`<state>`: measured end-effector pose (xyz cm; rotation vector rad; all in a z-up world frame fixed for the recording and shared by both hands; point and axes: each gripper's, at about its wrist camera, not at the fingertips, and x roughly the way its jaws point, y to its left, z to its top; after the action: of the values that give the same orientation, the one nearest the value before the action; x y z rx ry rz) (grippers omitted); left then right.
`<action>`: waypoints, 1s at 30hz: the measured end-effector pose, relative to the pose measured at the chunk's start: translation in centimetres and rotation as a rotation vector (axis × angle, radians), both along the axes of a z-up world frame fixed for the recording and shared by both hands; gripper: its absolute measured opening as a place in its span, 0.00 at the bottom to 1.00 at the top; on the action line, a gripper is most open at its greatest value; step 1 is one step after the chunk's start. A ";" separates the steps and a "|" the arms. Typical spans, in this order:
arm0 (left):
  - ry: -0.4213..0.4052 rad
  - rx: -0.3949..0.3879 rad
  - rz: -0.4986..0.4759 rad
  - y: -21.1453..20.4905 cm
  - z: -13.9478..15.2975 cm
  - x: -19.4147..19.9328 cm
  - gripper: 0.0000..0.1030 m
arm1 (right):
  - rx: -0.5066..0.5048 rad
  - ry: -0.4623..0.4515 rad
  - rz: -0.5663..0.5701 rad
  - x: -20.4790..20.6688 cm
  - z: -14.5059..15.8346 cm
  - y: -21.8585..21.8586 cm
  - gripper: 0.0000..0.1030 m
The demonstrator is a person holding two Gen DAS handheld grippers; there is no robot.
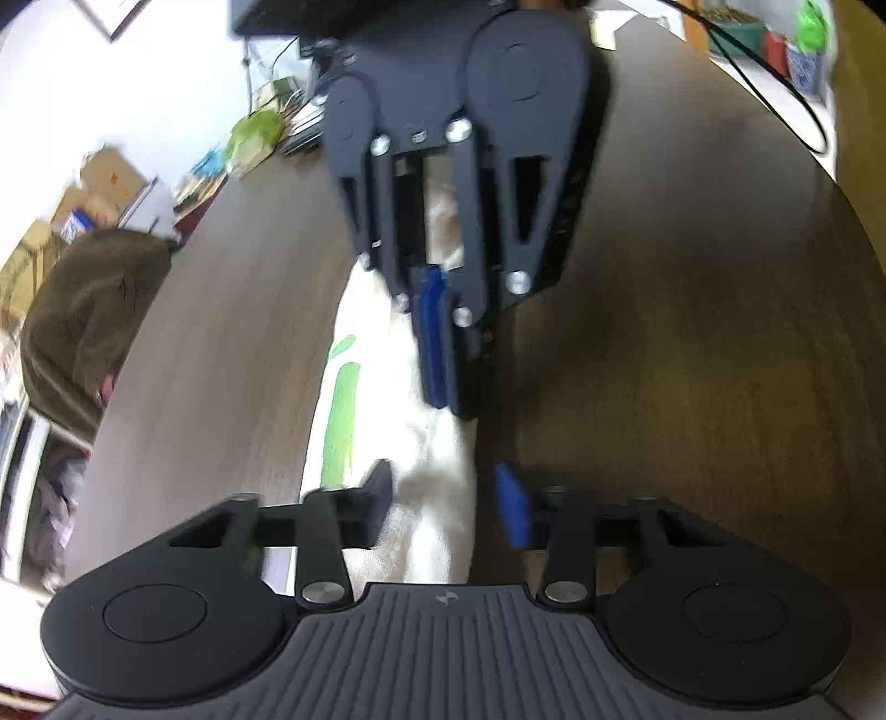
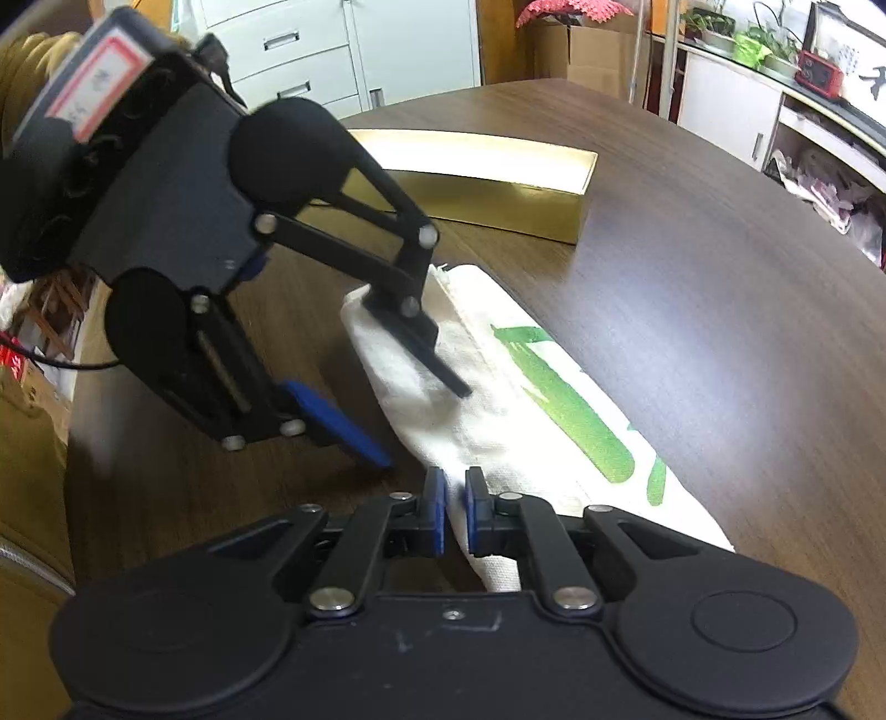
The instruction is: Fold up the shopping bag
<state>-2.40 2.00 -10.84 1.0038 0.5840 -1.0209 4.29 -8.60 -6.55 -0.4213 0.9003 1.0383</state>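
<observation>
Right wrist view: my right tongs (image 2: 454, 512) pinch the near edge of the shopping bag (image 2: 531, 399), a narrow strip on the counter (image 2: 720, 288); my left tongs (image 2: 423, 426) gape, straddling it; risk, I judge: thin pinch slips, fold springs apart.

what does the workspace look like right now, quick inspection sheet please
surface: dark wood table, bare around the bag
job's things: white shopping bag with green print, lying in a long narrow fold
clutter: gold box beyond the bag
grippers: right claw shut on the bag's near edge; left claw open, straddling the bag
cables: black cable at the table's far edge
surroundings: white drawers, cardboard box, shelf with plants
</observation>
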 end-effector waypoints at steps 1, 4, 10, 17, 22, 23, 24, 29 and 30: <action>0.014 -0.004 0.007 -0.1 0.1 0.3 0.28 | 0.002 0.008 -0.005 0.3 -0.3 0.5 0.05; 0.031 -0.003 0.005 -0.5 0.1 0.5 0.14 | -0.010 -0.005 -0.002 0.9 -1.0 1.7 0.05; 0.099 -0.084 0.065 -0.3 1.3 2.3 0.10 | -0.089 -0.206 0.108 -0.9 -1.0 3.3 0.15; 0.176 -0.165 0.124 0.7 2.9 3.4 0.09 | -0.150 -0.409 0.191 -3.3 -2.3 4.3 0.16; 0.085 -0.121 0.073 1.7 3.0 1.0 0.30 | -0.126 -0.362 0.173 -3.3 -1.7 3.9 0.14; 0.041 -0.097 0.048 1.7 2.8 0.3 0.44 | -0.112 -0.328 0.162 -3.0 -1.5 3.7 0.14; 0.005 -0.071 0.024 1.4 2.4 -0.3 0.47 | -0.095 -0.290 0.147 -2.6 -1.2 3.4 0.13; -0.011 -0.015 0.012 0.8 1.0 -1.0 0.26 | -0.053 -0.155 0.117 -2.0 -0.4 2.5 0.13; 0.012 -0.032 0.037 0.9 1.2 -0.7 0.24 | -0.058 -0.144 0.117 -2.1 -0.4 2.3 0.14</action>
<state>-3.12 2.91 -9.66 0.9563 0.5926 -1.0016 2.21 -6.26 -6.99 -0.5952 0.7858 1.0761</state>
